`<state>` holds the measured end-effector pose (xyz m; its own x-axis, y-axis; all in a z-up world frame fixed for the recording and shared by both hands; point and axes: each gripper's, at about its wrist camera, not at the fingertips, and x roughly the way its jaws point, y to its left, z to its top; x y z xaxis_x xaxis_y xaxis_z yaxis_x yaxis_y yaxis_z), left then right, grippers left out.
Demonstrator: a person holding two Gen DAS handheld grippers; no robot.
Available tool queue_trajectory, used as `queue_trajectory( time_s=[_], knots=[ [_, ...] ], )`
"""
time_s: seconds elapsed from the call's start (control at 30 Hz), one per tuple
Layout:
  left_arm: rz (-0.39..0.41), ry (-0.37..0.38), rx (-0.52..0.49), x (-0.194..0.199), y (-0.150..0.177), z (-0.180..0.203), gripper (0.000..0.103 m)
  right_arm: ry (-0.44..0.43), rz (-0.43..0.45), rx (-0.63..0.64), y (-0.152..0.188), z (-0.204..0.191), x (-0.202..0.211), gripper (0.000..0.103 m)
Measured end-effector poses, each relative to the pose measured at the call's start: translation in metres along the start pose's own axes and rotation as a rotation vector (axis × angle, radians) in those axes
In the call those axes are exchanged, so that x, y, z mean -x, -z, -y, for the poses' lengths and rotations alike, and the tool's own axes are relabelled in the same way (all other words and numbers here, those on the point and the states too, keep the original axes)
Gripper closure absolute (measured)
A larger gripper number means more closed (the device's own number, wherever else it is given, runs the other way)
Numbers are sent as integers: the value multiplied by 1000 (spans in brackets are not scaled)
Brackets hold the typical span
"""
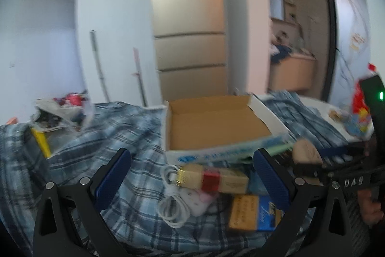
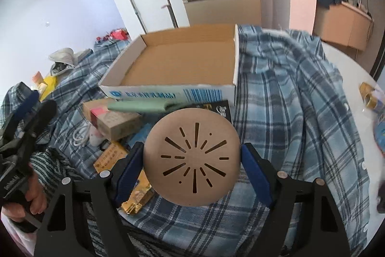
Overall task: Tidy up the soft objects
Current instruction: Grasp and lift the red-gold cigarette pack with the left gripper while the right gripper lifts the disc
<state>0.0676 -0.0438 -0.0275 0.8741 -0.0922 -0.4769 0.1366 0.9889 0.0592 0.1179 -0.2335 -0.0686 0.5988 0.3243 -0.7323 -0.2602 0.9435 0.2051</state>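
Observation:
My right gripper (image 2: 192, 147) is shut on a round tan disc (image 2: 192, 157) with radiating slots, its blue pads (image 2: 128, 168) pressing both edges. The disc hangs over a blue plaid cloth (image 2: 288, 112) and a pile of small boxes, just in front of an open cardboard box (image 2: 168, 93). From the left wrist view the disc (image 1: 305, 151) shows at the right, with the right gripper's black frame behind it. My left gripper (image 1: 192, 155) stands open above the plaid cloth (image 1: 120, 131), nothing between its fingers; the cardboard box (image 1: 216, 153) lies ahead of it.
Before the box lie a tan carton with a red band (image 1: 216, 180), a coiled white cable (image 1: 173, 208), a blue and gold packet (image 1: 255, 211) and a green flat item (image 2: 142, 106). Crumpled bags (image 1: 60, 110) sit far left. A white table edge (image 2: 349, 78) shows at right.

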Motion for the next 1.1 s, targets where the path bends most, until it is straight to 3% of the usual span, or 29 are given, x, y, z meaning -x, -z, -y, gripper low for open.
queue_trajectory(
  time_s=[0.3, 0.4, 0.6, 0.77, 0.83, 1.1],
  knots=[
    [-175, 125, -116, -27, -1, 13, 0, 12, 85, 16, -1, -5, 15, 23],
    [-190, 121, -160, -34, -11, 9, 0, 8, 87, 19, -1, -6, 16, 24],
    [-276, 200, -207, -53, -9, 13, 0, 8, 92, 24, -1, -7, 17, 23],
    [-344, 163, -161, -77, 3, 12, 0, -7, 66, 14, -1, -5, 11, 23],
    [-371, 208, -129, -82, 4, 7, 0, -14, 61, 17, -1, -4, 10, 23],
    [-379, 246, -75, -87, 9, -1, 1, -4, 60, 19, 0, -5, 10, 23]
  ],
)
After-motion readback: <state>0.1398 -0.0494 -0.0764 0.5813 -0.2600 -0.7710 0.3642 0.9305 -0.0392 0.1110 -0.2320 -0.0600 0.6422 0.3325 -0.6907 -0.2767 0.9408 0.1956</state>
